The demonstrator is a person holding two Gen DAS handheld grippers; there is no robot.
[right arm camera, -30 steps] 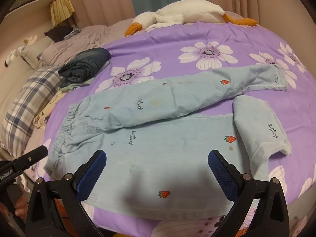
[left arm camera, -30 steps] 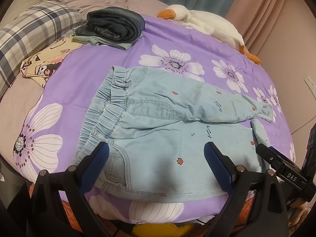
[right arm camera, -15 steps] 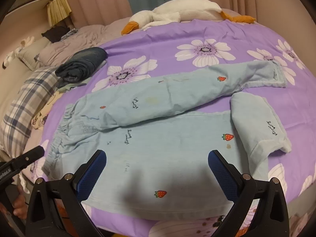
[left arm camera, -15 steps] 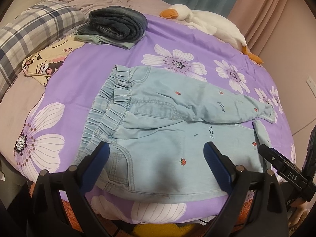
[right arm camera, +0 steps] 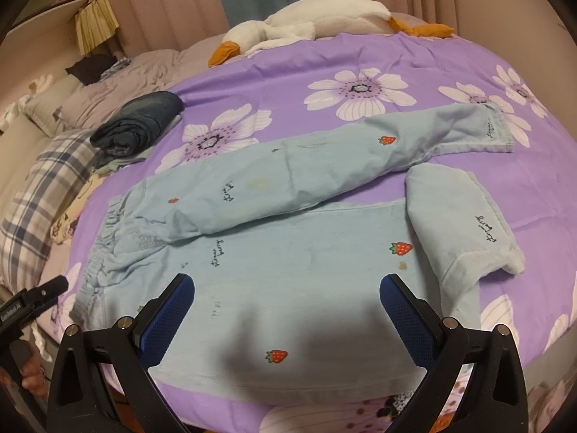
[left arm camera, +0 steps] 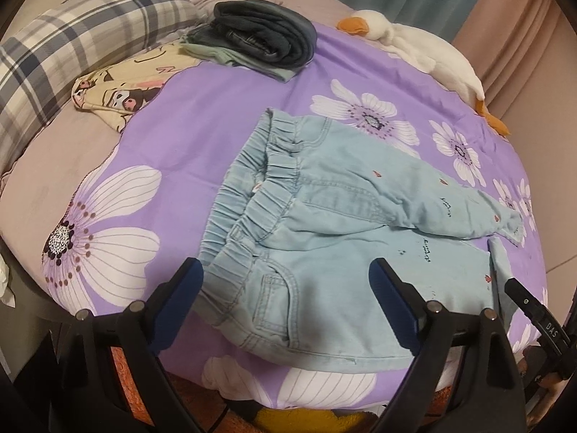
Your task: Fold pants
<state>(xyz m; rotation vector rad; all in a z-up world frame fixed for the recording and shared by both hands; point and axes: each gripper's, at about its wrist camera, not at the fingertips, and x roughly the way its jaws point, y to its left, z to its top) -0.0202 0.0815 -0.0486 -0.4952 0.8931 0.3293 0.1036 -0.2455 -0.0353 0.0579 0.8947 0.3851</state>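
since the earlier frames the left tool (left arm camera: 285,278) has come forward and slightly down toward the waistband end of the pants (left arm camera: 324,252), so the elastic waistband (left arm camera: 252,213) and front pocket now fill more of the left wrist view; its jaws are closing a little yet stand wide, with denim below them but nothing pinched. judged from this, the opening grasp of the fold is being set up at the waist corner nearest the bed's near edge.

the right tool (right arm camera: 286,310) has barely shifted. it hovers released over the near leg, jaws spread, no cloth between the pads.

the pants lie flat on the purple flowered bedspread (left arm camera: 216,115), waistband toward the pillow side, legs toward the opposite edge. one leg crosses diagonally over the other; the near leg's cuff (right arm camera: 465,223) is turned back on itself.

both tools pitch steeply downward at the cloth. a folded dark garment (left arm camera: 263,32) and a plush goose (right arm camera: 306,25) lie near the far edge, well apart from the pants.
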